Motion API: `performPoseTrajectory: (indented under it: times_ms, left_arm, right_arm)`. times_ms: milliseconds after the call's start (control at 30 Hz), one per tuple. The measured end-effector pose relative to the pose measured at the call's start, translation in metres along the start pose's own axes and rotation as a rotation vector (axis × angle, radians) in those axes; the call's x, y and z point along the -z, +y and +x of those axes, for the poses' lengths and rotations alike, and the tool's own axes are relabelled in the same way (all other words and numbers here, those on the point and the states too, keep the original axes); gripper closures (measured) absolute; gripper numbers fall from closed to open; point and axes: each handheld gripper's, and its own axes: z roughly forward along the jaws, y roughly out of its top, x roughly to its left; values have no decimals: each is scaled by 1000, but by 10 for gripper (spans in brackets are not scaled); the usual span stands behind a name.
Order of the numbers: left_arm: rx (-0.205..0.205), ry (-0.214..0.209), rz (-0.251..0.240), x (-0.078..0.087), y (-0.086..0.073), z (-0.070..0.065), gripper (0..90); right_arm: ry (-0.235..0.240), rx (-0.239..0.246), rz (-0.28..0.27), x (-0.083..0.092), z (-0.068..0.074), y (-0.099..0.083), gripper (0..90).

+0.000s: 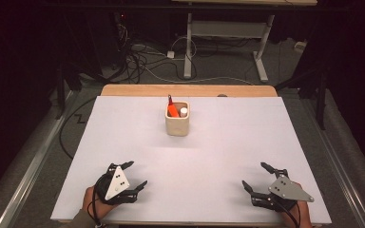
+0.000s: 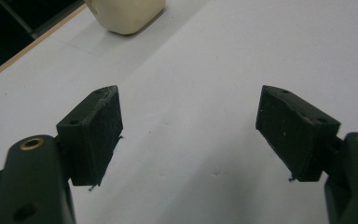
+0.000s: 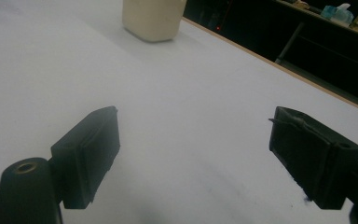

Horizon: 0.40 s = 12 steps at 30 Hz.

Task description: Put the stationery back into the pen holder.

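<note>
A cream square cup [image 1: 177, 122] stands upright at the middle back of the white table top [image 1: 190, 161]. An orange-red pen [image 1: 171, 108] and a white-capped item [image 1: 184, 112] stick out of it. My left gripper [image 1: 136, 174] rests near the front left edge, jaws wide open with bare table between them. My right gripper [image 1: 255, 176] sits near the front right edge, also open and empty. The cup [image 2: 126, 16] lies far ahead in the left gripper view, and the cup [image 3: 153, 18] stands far ahead in the right gripper view. Both grippers are well apart from it.
The white sheet covers a wooden table whose edge [image 1: 187, 90] shows at the back. Beyond it stand a white desk frame [image 1: 228, 33] and tangled cables [image 1: 142, 57] on the floor. Dark shelving [image 3: 326, 42] lies off the table's side.
</note>
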Motion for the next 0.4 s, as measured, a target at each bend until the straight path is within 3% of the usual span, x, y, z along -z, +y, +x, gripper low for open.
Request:
performPoseTrajectory:
  times_ms: [400]
  left_arm:
    - [4, -4, 0, -1, 0, 2, 220]
  right_arm:
    - [-10, -15, 3, -1, -2, -1, 161]
